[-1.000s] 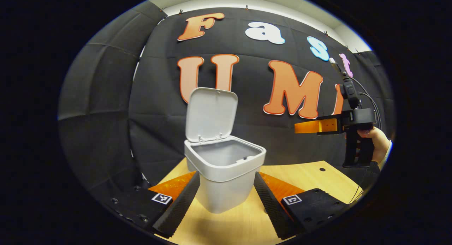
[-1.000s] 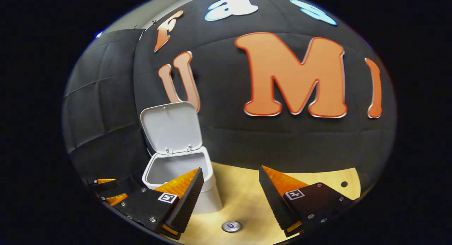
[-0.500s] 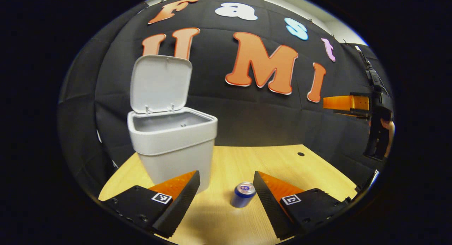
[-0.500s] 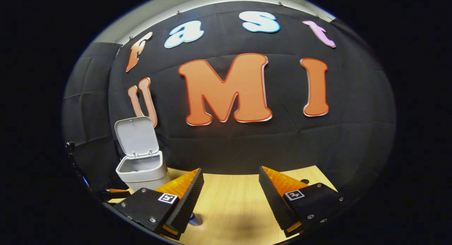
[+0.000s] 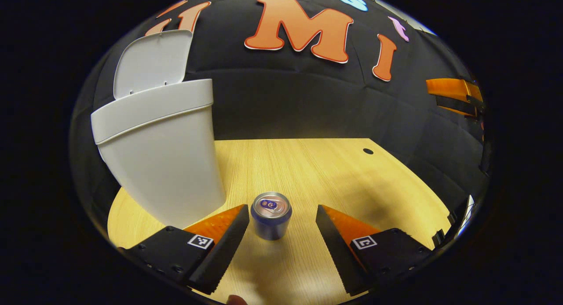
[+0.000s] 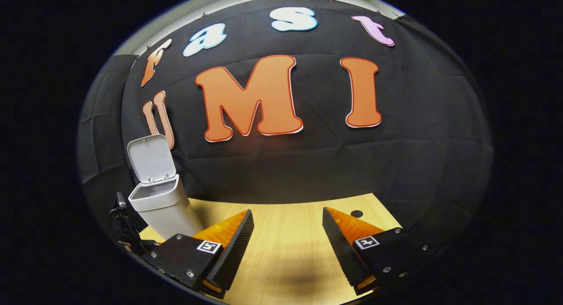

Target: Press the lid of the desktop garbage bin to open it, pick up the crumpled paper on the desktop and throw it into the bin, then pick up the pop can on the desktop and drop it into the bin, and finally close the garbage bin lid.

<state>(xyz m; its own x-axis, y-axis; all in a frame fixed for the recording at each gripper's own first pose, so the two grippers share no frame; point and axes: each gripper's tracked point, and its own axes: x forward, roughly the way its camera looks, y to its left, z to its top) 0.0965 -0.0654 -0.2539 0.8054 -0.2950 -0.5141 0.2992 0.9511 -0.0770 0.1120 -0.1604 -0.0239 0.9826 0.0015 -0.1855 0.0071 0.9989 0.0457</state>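
In the left gripper view a blue pop can (image 5: 271,215) with a silver top stands upright on the wooden desktop (image 5: 308,173). My left gripper (image 5: 281,215) is open and the can sits between its fingers, closer to the left one, with no contact visible. The white garbage bin (image 5: 160,144) stands just left of the can, its lid (image 5: 151,61) raised. In the right gripper view my right gripper (image 6: 288,221) is open and holds nothing. There the bin (image 6: 160,204) stands at the far left with its lid (image 6: 148,159) up.
The other gripper (image 5: 455,94) hangs high at the right edge of the left gripper view. A small dark hole (image 5: 368,151) marks the far right of the desktop. Part of the left gripper's body (image 6: 125,228) shows beside the bin in the right gripper view.
My left gripper has dropped and swung right from the bin, bringing the can between its fingers. My right gripper has drawn back to the right, away from the bin.
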